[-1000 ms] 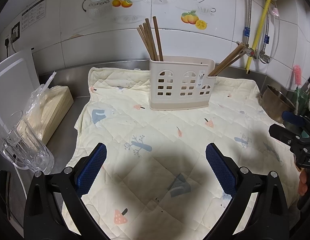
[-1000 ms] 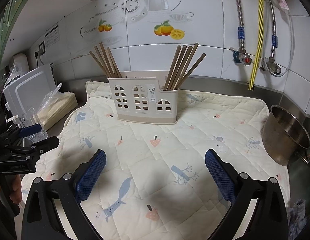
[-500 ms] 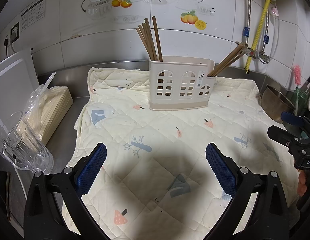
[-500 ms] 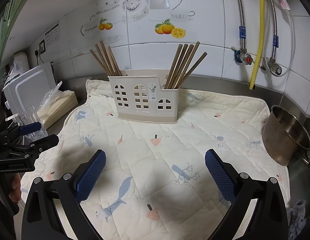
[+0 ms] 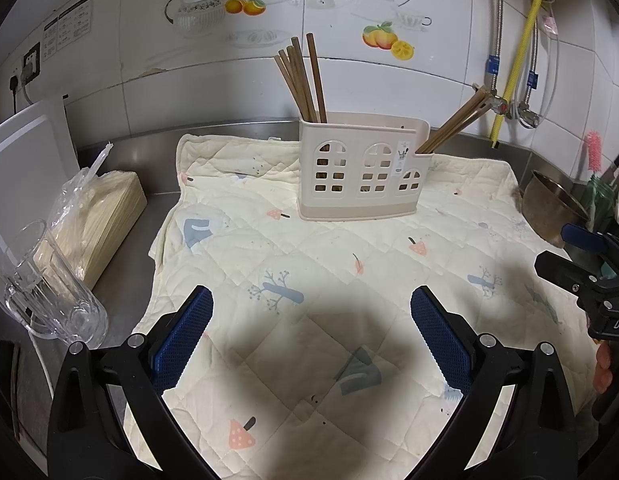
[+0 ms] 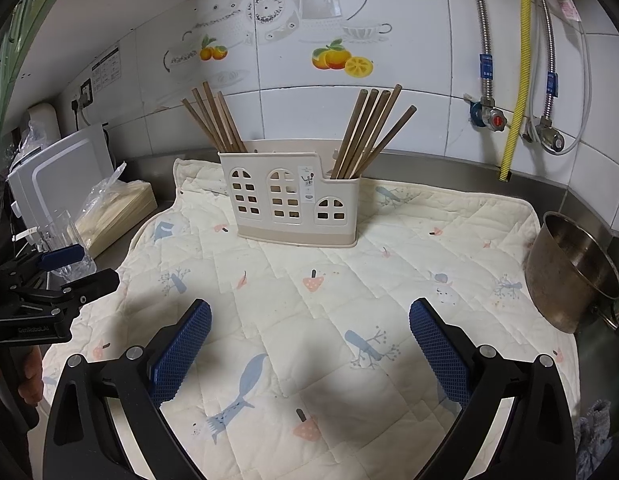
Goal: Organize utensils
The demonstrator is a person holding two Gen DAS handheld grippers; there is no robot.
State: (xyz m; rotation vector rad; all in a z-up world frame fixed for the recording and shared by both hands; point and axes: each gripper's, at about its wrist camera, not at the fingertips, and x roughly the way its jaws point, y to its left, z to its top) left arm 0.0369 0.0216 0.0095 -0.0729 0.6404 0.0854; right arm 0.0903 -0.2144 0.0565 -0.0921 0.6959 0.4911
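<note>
A cream utensil holder (image 5: pixel 361 172) (image 6: pixel 293 200) with window-shaped holes stands at the back of a patterned quilted mat (image 5: pixel 309 280) (image 6: pixel 329 300). One bundle of brown chopsticks (image 5: pixel 303 80) (image 6: pixel 213 124) stands in its left compartment, another bundle (image 5: pixel 453 124) (image 6: pixel 373 132) leans out of its right compartment. My left gripper (image 5: pixel 309 328) is open and empty above the mat's near part; it also shows in the right wrist view (image 6: pixel 65 268). My right gripper (image 6: pixel 309 340) is open and empty above the mat, and shows at the right edge of the left wrist view (image 5: pixel 569 256).
A clear glass mug (image 5: pixel 49 284) and a bagged stack of wooden sticks (image 5: pixel 97 216) sit left of the mat. A white board (image 5: pixel 25 168) leans at the far left. A steel bowl (image 6: pixel 569 272) (image 5: pixel 549 208) stands right of the mat. Pipes and valves (image 6: pixel 509 112) run down the tiled wall.
Both grippers have stayed open and nearly still. The views have shifted only slightly.
</note>
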